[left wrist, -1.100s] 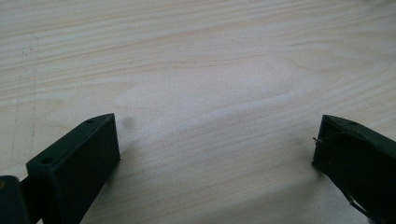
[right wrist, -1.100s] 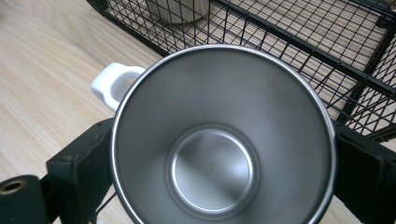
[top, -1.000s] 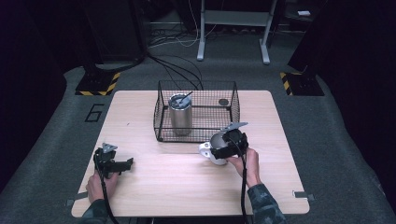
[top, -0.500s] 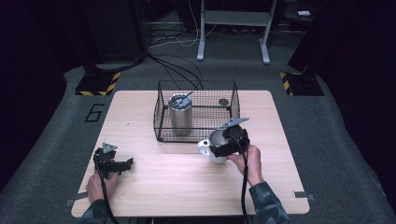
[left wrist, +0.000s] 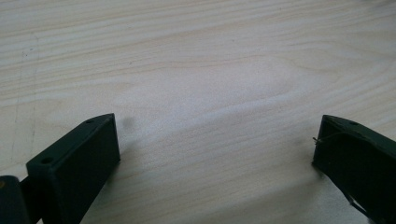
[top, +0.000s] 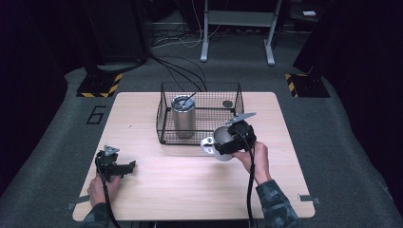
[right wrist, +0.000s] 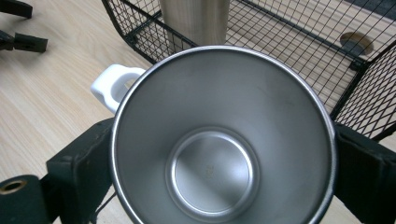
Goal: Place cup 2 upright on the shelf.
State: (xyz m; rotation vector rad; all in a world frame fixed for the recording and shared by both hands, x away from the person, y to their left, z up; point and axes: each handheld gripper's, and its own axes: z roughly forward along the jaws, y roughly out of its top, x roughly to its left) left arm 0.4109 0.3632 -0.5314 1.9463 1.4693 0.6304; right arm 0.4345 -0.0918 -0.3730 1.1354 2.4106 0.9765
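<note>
Lifted a little since the earlier frames, the steel mug (top: 219, 141) now hangs above the worktop (top: 190, 190), closer to the front wall of the wire basket (top: 164, 118). The right tongs (top: 233, 140) clamp it, one black jaw on each side of its rim, the white handle (right wrist: 114, 84) sticking out to the left in the right gripper view. Its inside is bare metal. Just beyond it, inside the basket, stands a tall steel tumbler (top: 184, 116), and a small dark disc (top: 228, 103) lies in the far right corner. The left tongs (top: 116, 167) rest well apart at the near left of the worktop, jaws spread wide over bare wood, holding nothing.
</note>
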